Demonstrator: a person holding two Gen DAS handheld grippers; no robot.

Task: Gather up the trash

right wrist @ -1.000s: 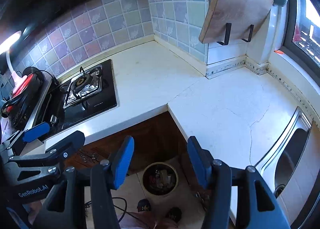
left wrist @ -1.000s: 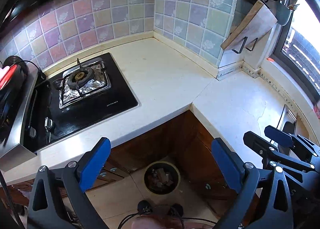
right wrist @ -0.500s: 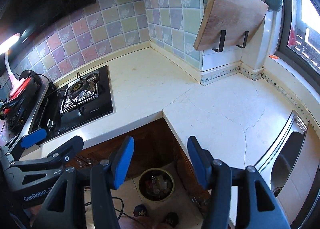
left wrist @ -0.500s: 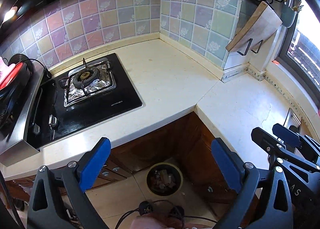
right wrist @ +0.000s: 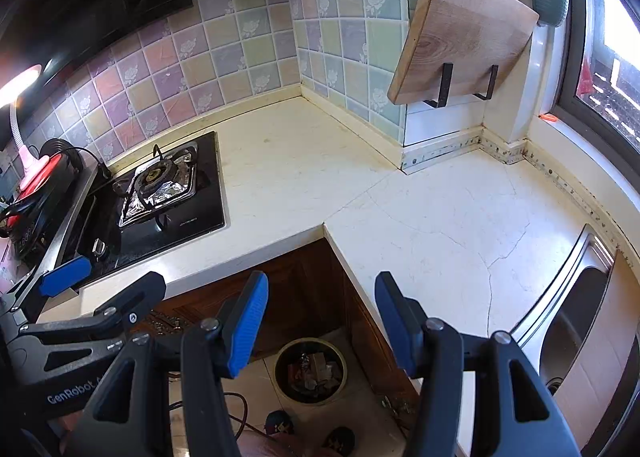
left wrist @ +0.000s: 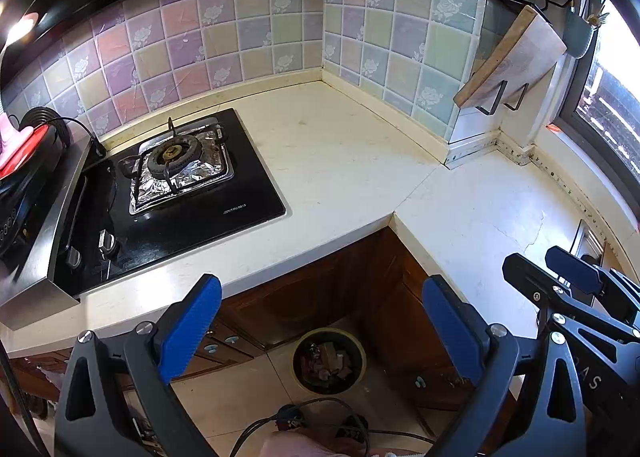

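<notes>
Left wrist view puts us above the inner corner of the L-shaped countertop (left wrist: 340, 161), and we take the trash bin (left wrist: 329, 360) on the floor below that corner as our landmark. The bin already holds scraps and wrappers; we cannot make out single pieces. Straight above the bin, our left gripper (left wrist: 320, 321) has its blue pads spread wide with nothing between them. Our right gripper (right wrist: 320, 321) hangs just right of it, also parted and empty, a little narrower.

Up and left of the bin lies the gas stove (left wrist: 176, 185) with foil round its burner; up and right of it the counter runs to the sink (right wrist: 576, 321); higher still hangs the cutting board (right wrist: 464, 37). On the counter near the bin we see no loose trash at all. We judge that either the collecting is done or the next piece lies outside both views.

To do this step well, we should sweep the cameras slowly over the stove side and the sink side before committing. Jaws should remain parted, and we should approach any scrap from above. The cable (left wrist: 280, 417) on the floor just below the bin could snag our feet.
</notes>
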